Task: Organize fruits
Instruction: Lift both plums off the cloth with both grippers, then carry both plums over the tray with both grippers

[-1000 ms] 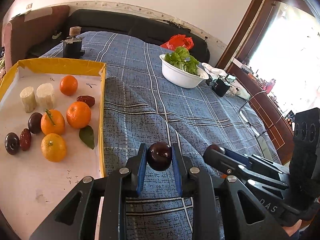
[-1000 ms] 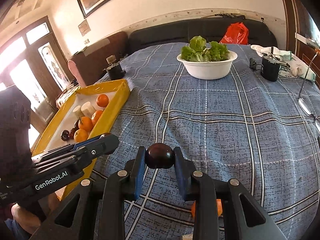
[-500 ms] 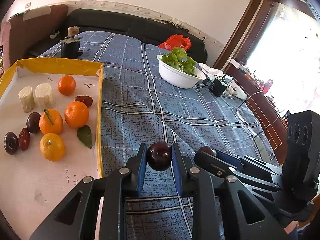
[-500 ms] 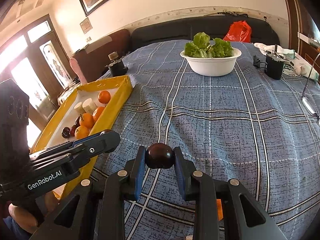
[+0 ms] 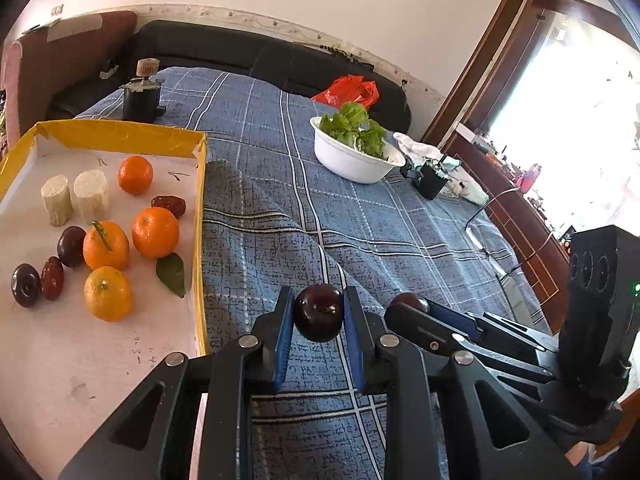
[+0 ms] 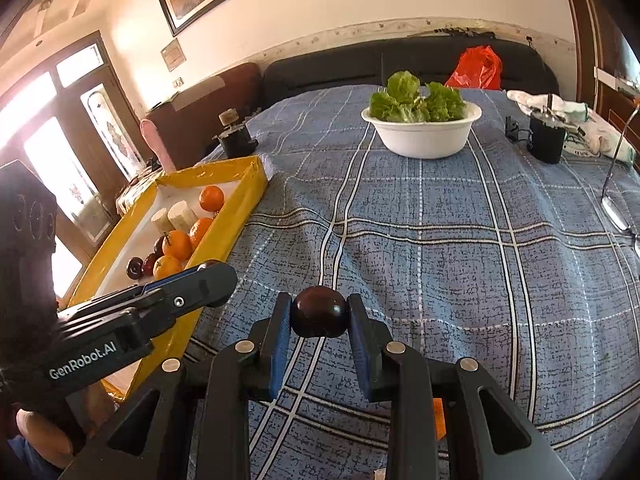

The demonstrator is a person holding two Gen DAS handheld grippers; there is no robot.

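Left wrist: L gripper (image 5: pixel 319 313) clamped on dark plum (image 5: pixel 319 312), held btw blue pads above plaid cloth (image 5: pixel 400 232), just right of yellow tray (image 5: pixel 199 240) w/ oranges | Right wrist: R gripper (image 6: pixel 319 317) clamped on second dark plum (image 6: pixel 319 311), over cloth | writing: "GenRobot.AI" on L gripper body

One dark plum (image 5: pixel 319 312) is pinched in the left gripper (image 5: pixel 319 314), another plum (image 6: pixel 319 311) in the right gripper (image 6: pixel 319 314). Inside the yellow tray (image 5: pixel 120 136) lie four oranges (image 5: pixel 155 232), more dark plums (image 5: pixel 71 240), red dates (image 5: pixel 169 206) and two pale stalk pieces (image 5: pixel 92 196).
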